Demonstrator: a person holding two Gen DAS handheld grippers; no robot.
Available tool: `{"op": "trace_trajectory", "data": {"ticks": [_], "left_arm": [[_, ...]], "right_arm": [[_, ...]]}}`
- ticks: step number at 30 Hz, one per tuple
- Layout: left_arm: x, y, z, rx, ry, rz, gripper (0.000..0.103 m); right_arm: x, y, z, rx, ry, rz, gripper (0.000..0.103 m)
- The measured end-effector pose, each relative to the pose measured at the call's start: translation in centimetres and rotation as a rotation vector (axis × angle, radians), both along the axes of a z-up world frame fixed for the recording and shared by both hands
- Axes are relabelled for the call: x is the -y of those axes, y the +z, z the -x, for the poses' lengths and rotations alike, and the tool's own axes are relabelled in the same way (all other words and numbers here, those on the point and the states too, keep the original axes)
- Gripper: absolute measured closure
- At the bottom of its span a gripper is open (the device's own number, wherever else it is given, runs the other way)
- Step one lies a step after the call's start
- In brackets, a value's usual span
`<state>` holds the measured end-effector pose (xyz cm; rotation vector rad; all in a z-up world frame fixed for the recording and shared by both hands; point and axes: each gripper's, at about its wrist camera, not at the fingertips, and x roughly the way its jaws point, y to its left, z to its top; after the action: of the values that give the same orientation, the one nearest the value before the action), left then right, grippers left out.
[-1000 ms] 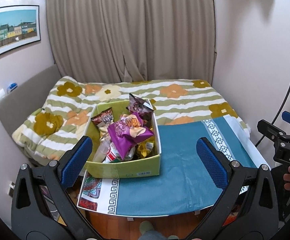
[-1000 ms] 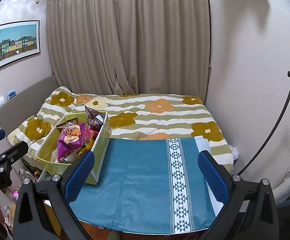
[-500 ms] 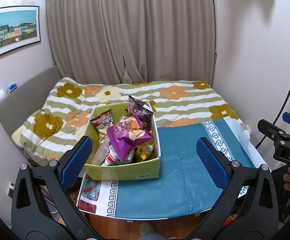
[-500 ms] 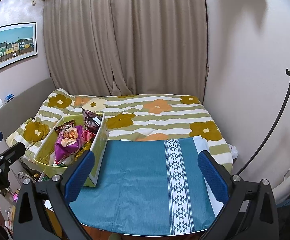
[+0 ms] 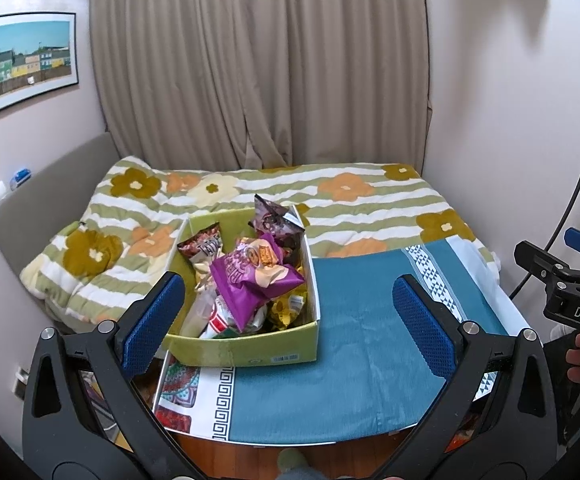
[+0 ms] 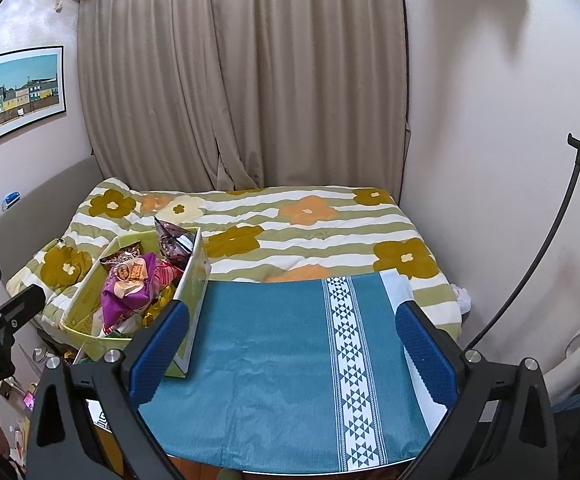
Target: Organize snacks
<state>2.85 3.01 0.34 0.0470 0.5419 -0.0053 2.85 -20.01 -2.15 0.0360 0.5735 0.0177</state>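
A green cardboard box (image 5: 241, 350) sits on the left part of a teal cloth (image 5: 362, 352) at the foot of the bed. It holds several snack bags, with a purple bag (image 5: 249, 276) on top and a dark bag (image 5: 273, 216) at the back. The box also shows in the right wrist view (image 6: 193, 292), with the purple bag (image 6: 129, 284). My left gripper (image 5: 290, 316) is open and empty, held back from the box. My right gripper (image 6: 294, 344) is open and empty over the bare teal cloth (image 6: 273, 360).
The bed carries a striped flower blanket (image 5: 350, 204). A grey headboard (image 5: 41, 196) stands at the left, curtains (image 5: 257, 64) at the back. A black stand (image 6: 530, 264) leans at the right wall. The right gripper's body (image 5: 566, 284) shows at the left view's right edge.
Both grippers have drawn slightly back and up, so the box and cloth look a little smaller. Nothing was taken hold of and both jaws stay open.
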Motion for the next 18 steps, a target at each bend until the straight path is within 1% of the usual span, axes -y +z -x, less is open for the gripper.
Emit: {"op": "trace_trajectory", "data": {"ticks": [13, 18], "left_arm": [[-0.15, 0.03, 0.01, 0.005, 0.002, 0.004, 0.000], [0.02, 0.02, 0.36, 0.010, 0.016, -0.008, 0.000]], "right_arm": [[-0.17, 0.08, -0.02, 0.000, 0.000, 0.002, 0.000], [-0.17, 0.10, -0.08, 0.003, 0.000, 0.003, 0.000]]}}
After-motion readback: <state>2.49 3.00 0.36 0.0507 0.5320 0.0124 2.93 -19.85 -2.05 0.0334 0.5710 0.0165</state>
